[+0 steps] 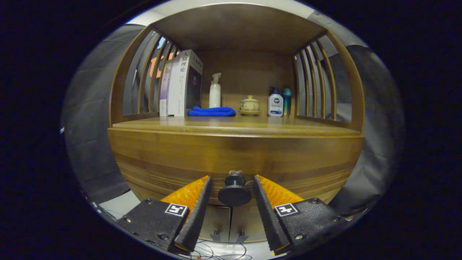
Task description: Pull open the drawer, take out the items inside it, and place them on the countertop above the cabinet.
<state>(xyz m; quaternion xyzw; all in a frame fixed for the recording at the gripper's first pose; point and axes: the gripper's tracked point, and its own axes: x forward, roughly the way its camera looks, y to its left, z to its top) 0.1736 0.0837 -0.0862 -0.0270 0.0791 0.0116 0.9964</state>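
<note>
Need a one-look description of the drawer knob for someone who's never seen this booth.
Start at the wooden cabinet with the slatted shelf on top. Below its countertop runs the wide wooden drawer front; at its middle sits a round black knob, between the open gripper fingers, untouched. It is the only dark disc on that panel.

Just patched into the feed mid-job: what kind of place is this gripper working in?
Likely a staged home corner in a recording booth: a wooden cabinet with books, bottles and a blue cloth on its countertop, dark cloth behind. The open gripper brackets the drawer knob.
</note>
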